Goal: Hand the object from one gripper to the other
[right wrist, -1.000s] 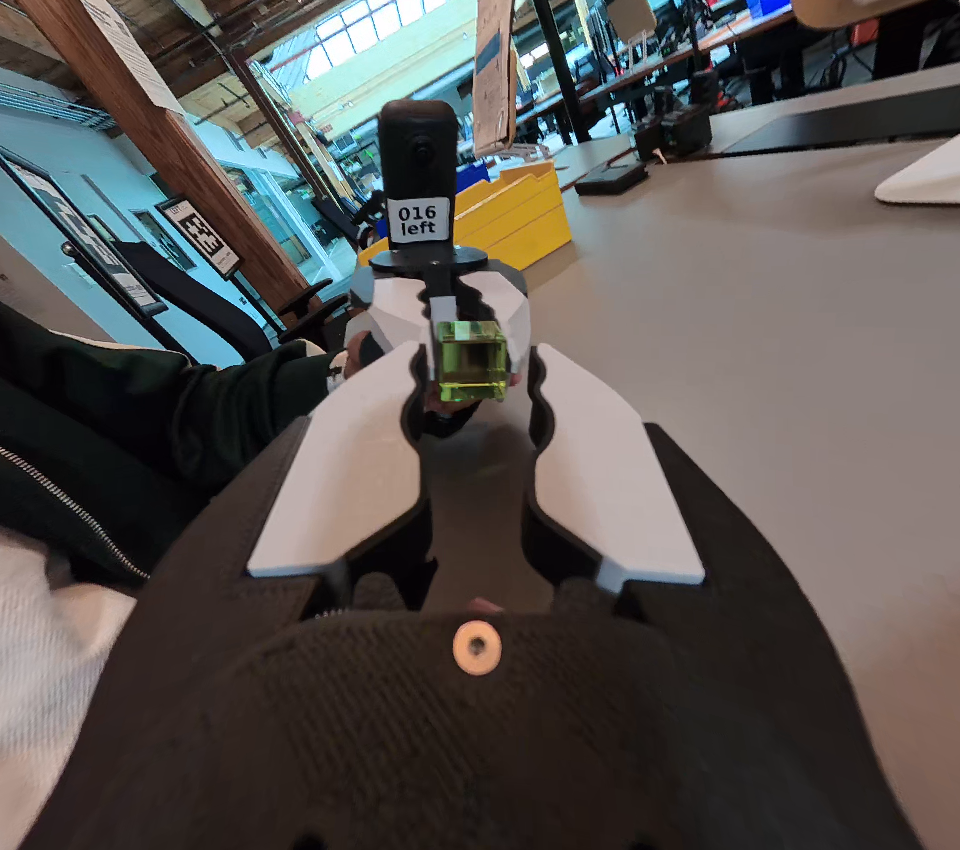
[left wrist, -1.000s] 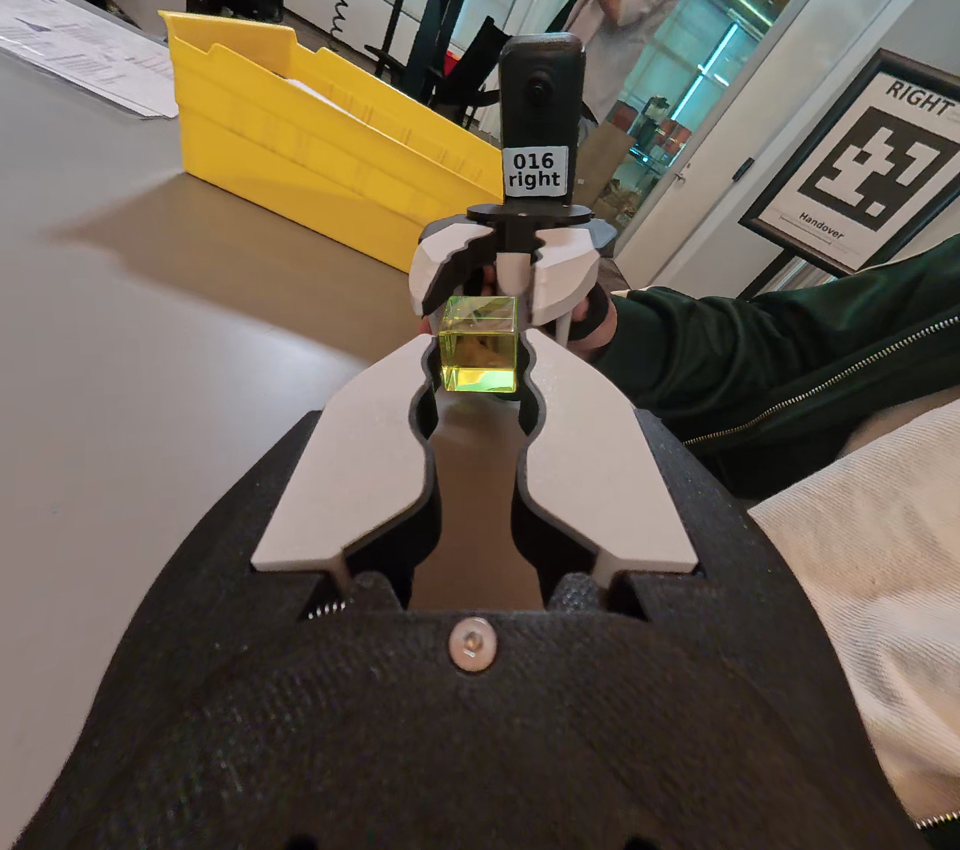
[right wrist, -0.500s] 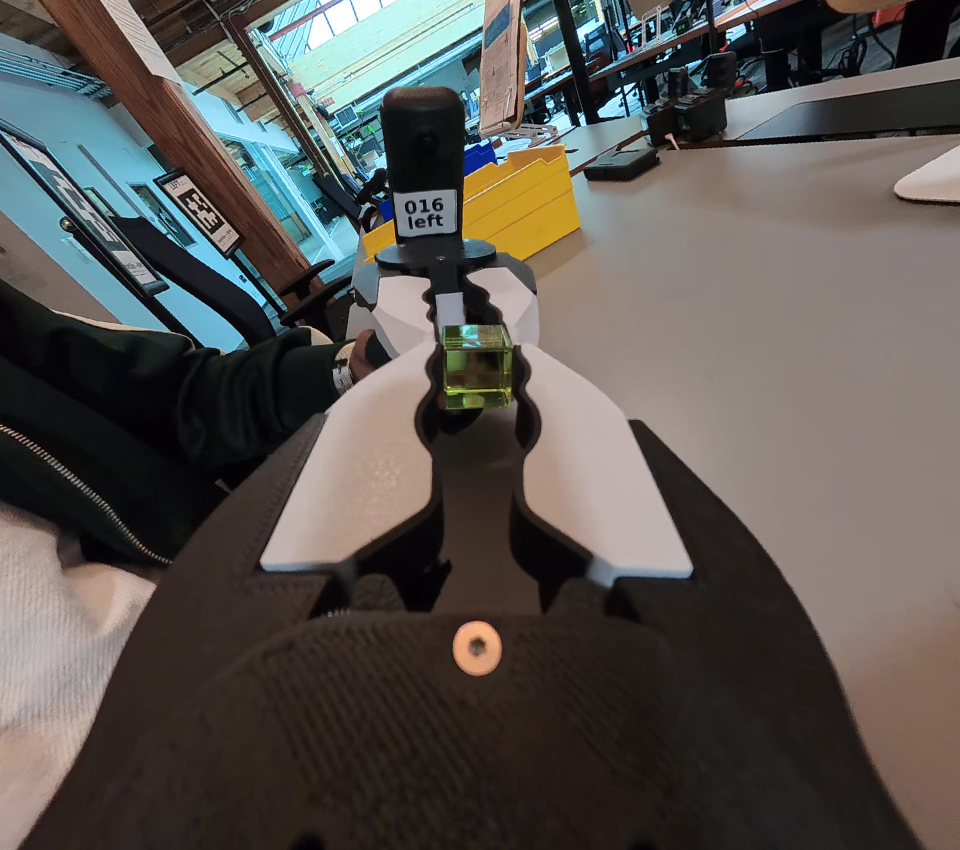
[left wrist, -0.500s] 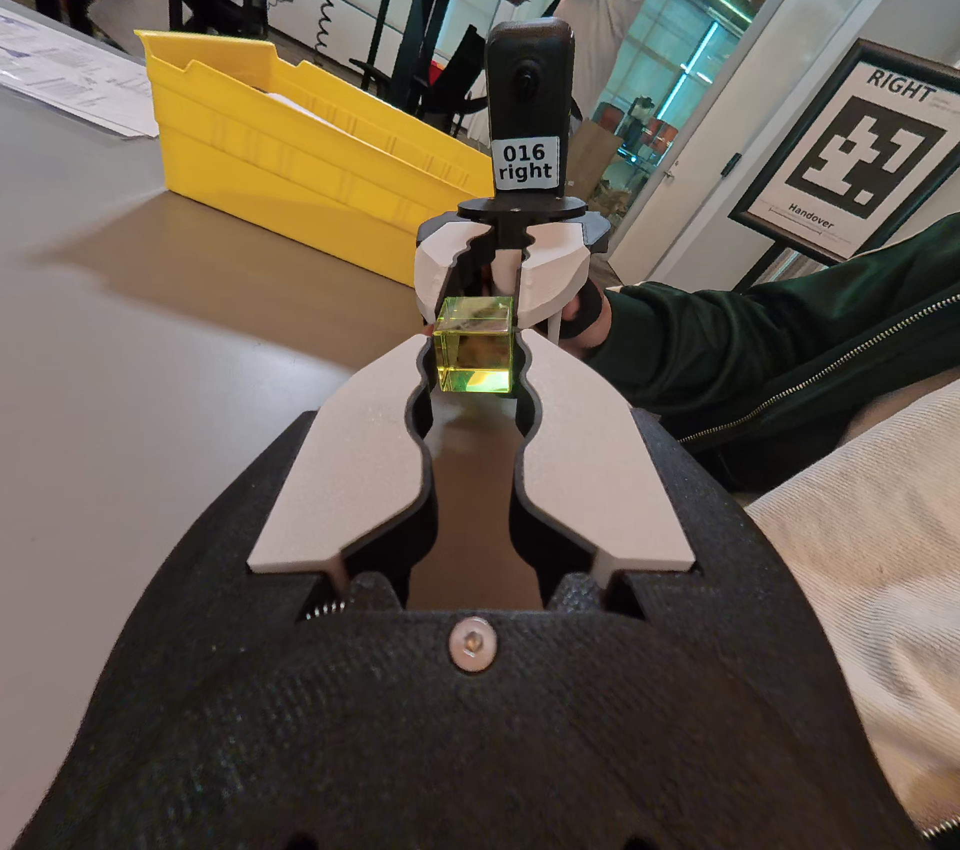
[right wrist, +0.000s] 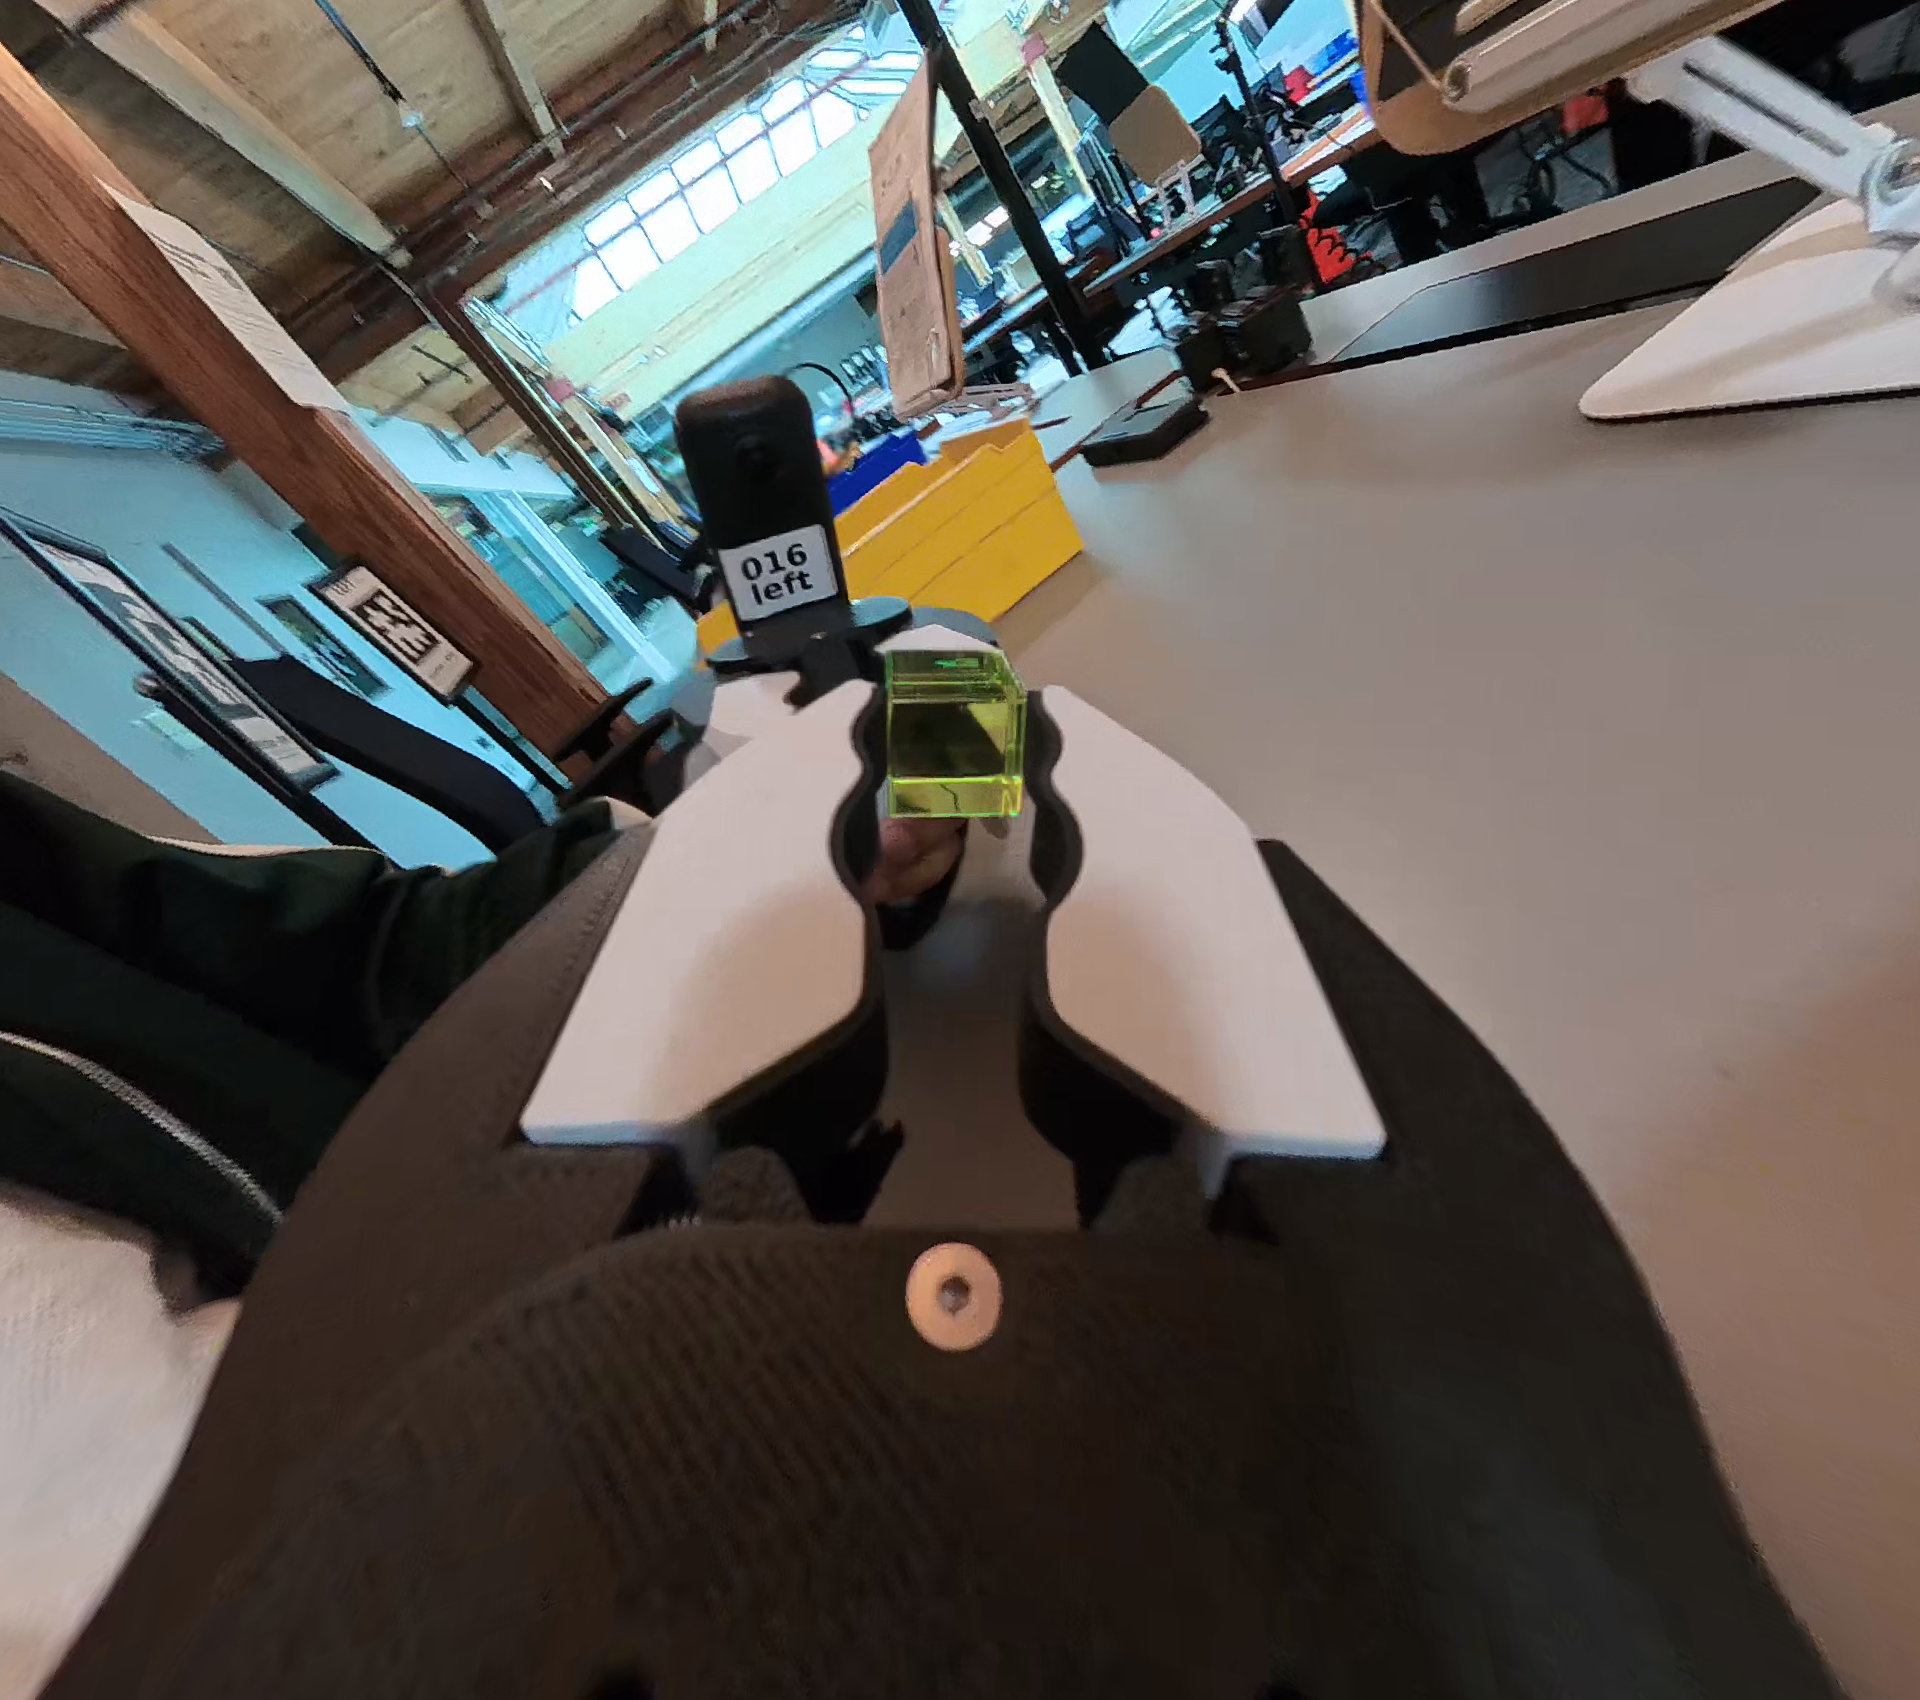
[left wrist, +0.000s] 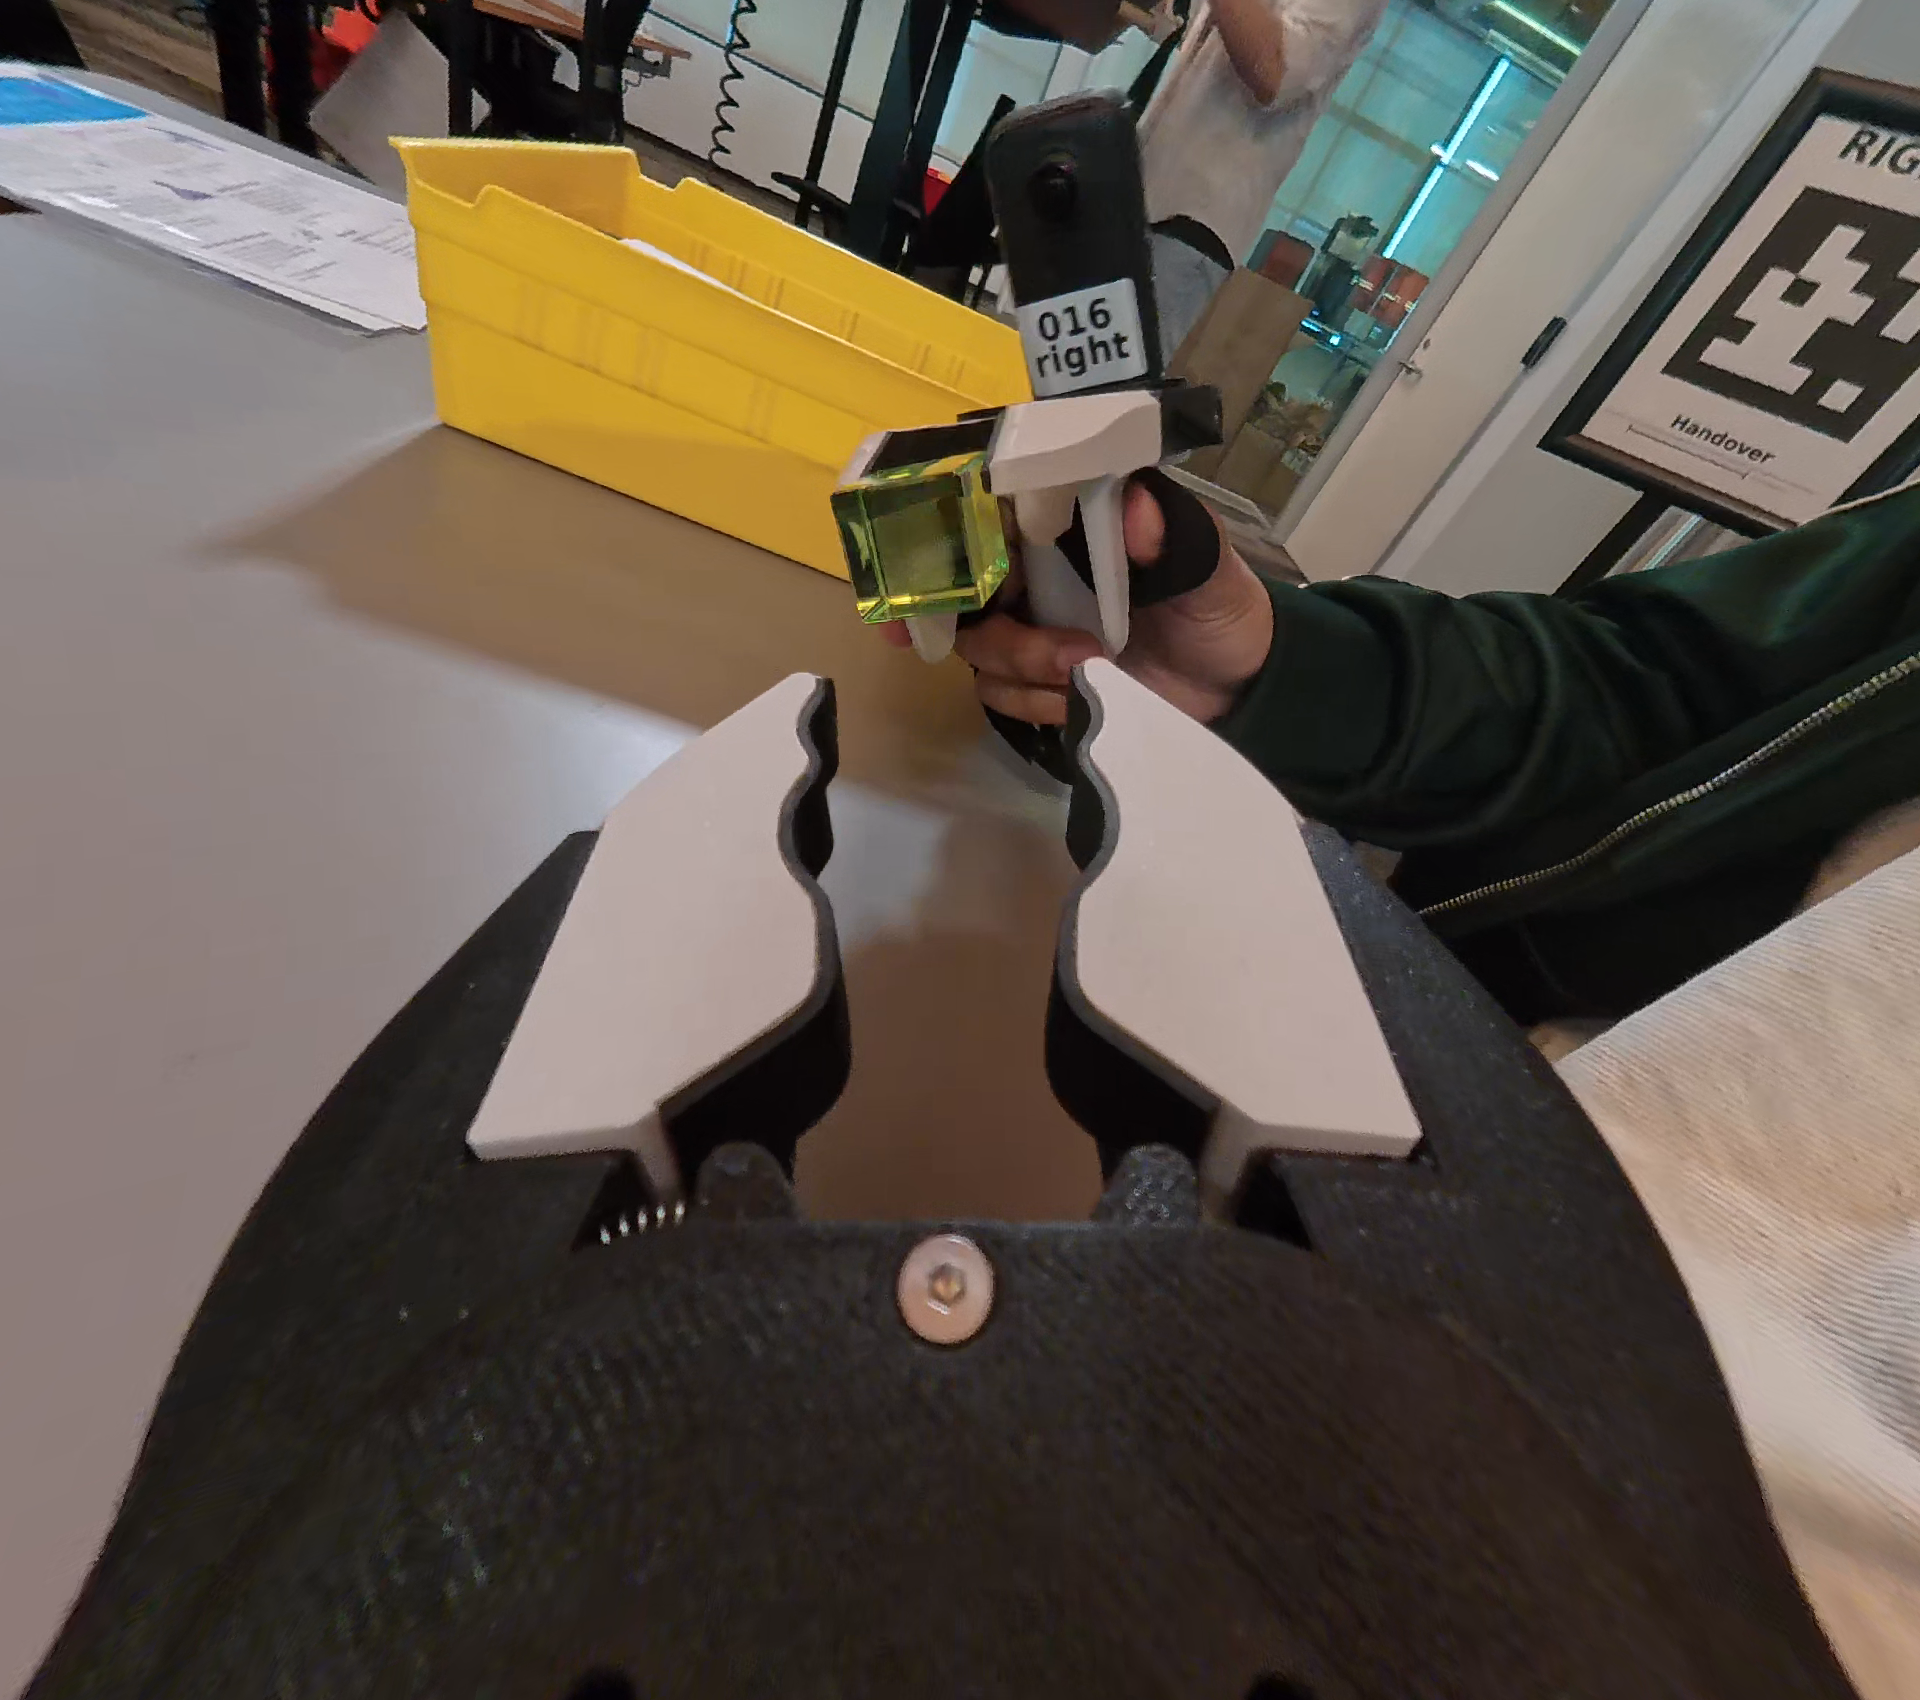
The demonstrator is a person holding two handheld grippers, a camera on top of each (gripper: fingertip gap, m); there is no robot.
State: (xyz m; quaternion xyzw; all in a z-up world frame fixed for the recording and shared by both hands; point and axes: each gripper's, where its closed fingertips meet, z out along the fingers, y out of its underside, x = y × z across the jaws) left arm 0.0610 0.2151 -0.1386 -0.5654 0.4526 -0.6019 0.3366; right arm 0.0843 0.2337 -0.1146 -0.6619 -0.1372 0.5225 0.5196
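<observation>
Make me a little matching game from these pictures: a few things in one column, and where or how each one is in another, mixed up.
Things
1. translucent green cube
2. left gripper
3. right gripper
4. yellow plastic bin

States
A. standing on the grey table
B. open, holding nothing
C. held in the air between two white fingers
D. shut on the cube

Pairs: 1-C, 2-B, 3-D, 4-A
</observation>
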